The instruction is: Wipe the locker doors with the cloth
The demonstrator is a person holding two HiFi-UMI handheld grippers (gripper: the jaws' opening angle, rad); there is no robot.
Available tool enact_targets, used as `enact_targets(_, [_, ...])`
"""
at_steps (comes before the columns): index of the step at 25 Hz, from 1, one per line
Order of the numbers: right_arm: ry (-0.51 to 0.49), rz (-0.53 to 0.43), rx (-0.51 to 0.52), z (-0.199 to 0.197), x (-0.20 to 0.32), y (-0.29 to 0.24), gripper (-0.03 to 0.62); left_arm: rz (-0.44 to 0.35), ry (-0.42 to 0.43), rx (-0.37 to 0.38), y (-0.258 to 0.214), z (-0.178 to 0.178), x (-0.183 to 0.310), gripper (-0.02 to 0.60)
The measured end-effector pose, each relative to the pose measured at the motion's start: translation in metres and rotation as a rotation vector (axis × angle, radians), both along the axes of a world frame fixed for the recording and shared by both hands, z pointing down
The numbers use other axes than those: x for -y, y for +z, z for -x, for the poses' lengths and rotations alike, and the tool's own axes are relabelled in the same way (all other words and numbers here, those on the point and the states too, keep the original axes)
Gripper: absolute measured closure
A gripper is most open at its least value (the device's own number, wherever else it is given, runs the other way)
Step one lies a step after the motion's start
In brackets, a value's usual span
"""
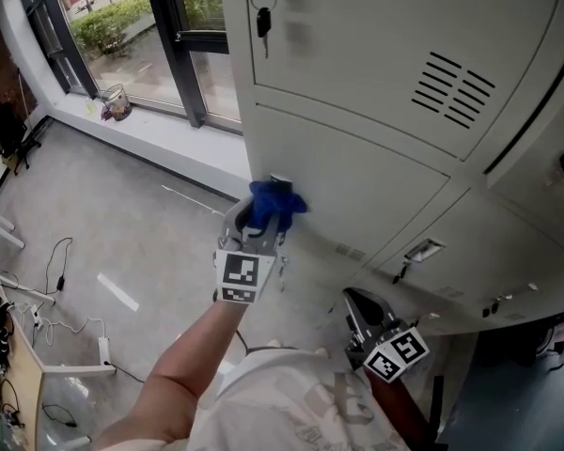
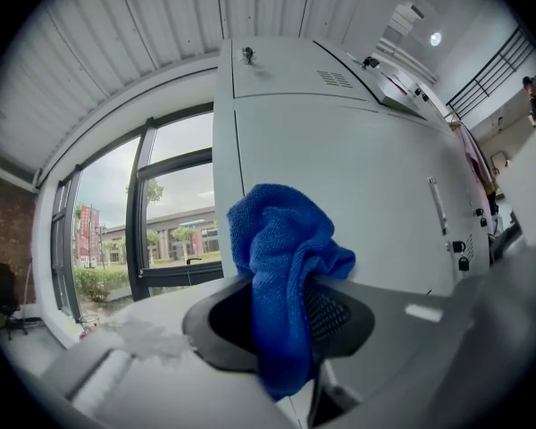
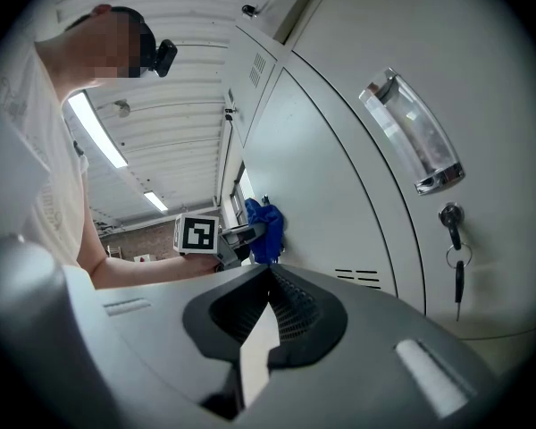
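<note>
Cloth [image 2: 281, 239] clamped in left tool [image 2: 280, 318] against locker door [image 2: 357, 177].

no readable text anywhere in my feeds. nearest candidates, noted as seen:

- marker cube [image 1: 242, 277] on the left tongs [image 1: 264, 217]: black-and-white square pattern, no letters or digits in it.
- second marker cube [image 1: 399, 353], on the right tongs [image 1: 358, 303]: two faces showing, same kind of pattern, nothing to read.
- left gripper view: red banners [image 2: 83, 231] outside the window [image 2: 174, 213], pale marks on them, too small for me to make out.
- head view: faint grey print on the person's white shirt [image 1: 331, 410], washed out, i cannot pick out a single word.
</note>
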State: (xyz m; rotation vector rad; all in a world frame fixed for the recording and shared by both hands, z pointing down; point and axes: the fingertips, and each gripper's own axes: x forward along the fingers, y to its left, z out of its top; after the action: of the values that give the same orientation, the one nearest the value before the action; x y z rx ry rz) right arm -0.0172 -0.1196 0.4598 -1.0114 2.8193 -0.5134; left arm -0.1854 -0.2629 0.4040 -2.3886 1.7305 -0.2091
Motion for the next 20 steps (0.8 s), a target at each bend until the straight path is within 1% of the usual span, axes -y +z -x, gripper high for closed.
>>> enact_targets(3, [0.008,-0.002,0.002,-0.003,0.001,-0.001,0.586,-0.049,0.001,-0.007,-0.016,-0.010,-0.002,0.462])
enact_targets(6, [0.023,0.000,0.005,-0.007,0.000,-0.001,0.586,-0.041,-0.018,-0.024,-0.018,-0.015,0.000,0.460])
enact_targets(11, [0.023,0.003,0.017,-0.008,0.001,0.000,0.586,-0.040,-0.025,-0.026,-0.022,-0.017,-0.003,0.462])
enact_targets(13, [0.025,0.005,0.027,-0.010,0.001,-0.001,0.586,-0.048,-0.012,-0.020,-0.024,-0.025,-0.006,0.463])
enact_targets(16, [0.030,0.006,0.030,-0.015,0.000,-0.002,0.586,-0.058,0.022,0.005,-0.025,-0.047,-0.010,0.463])
enact_targets(20, [0.042,0.006,0.038,-0.024,-0.001,-0.002,0.586,-0.055,0.035,0.002,-0.026,-0.061,-0.011,0.463])
